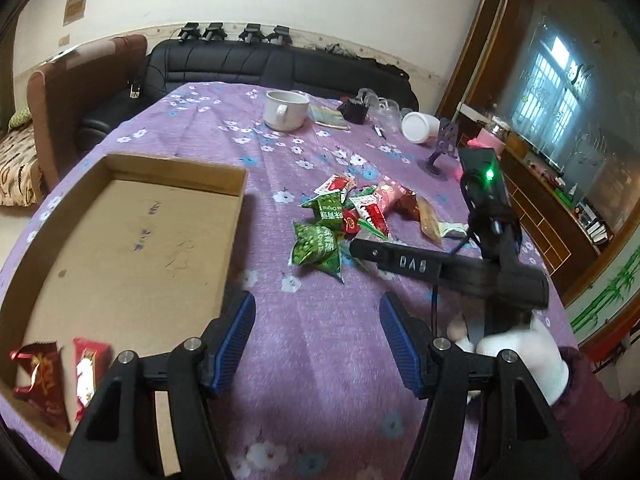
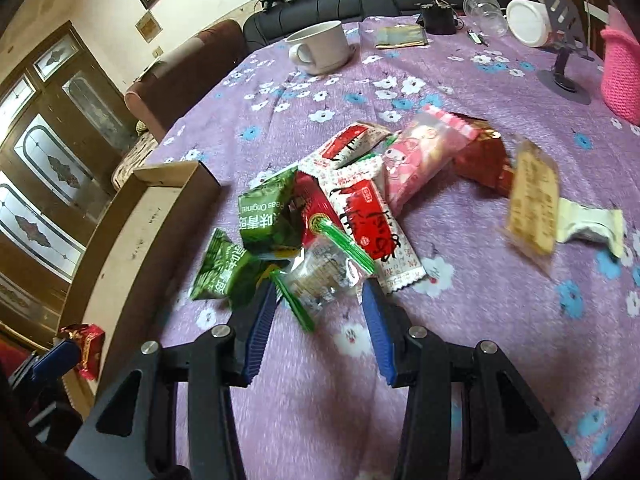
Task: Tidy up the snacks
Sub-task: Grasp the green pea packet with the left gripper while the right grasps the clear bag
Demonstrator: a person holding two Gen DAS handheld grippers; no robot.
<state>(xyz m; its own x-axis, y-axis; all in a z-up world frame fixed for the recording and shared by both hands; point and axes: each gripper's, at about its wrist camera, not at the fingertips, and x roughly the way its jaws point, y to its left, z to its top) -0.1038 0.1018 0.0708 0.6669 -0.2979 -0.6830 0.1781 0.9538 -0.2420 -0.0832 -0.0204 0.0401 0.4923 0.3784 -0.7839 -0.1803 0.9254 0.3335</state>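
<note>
A pile of snack packets [image 1: 348, 216] lies on the purple flowered tablecloth [image 1: 320, 360]: green pea packets [image 2: 266, 216], red-and-white ones [image 2: 368, 216], a pink one [image 2: 420, 160]. My right gripper [image 2: 319, 286] reaches its near edge, open, and a clear packet with green edges [image 2: 324, 276] lies between its fingertips; no squeeze shows. In the left wrist view the right gripper [image 1: 358, 249] is side-on in a white-gloved hand [image 1: 532, 352]. My left gripper [image 1: 318, 320] hangs open over bare cloth, right of a shallow cardboard box [image 1: 132, 240]. Two red packets [image 1: 64, 376] lie in the box's near corner.
Behind the pile stand a white mug [image 1: 286, 114], a white tub on its side [image 1: 418, 128], clear cups [image 2: 486, 12], a small black stand [image 1: 440, 148] and a pink knitted thing [image 2: 622, 76]. A black sofa [image 1: 240, 64] and a brown armchair [image 1: 76, 96] lie beyond the table.
</note>
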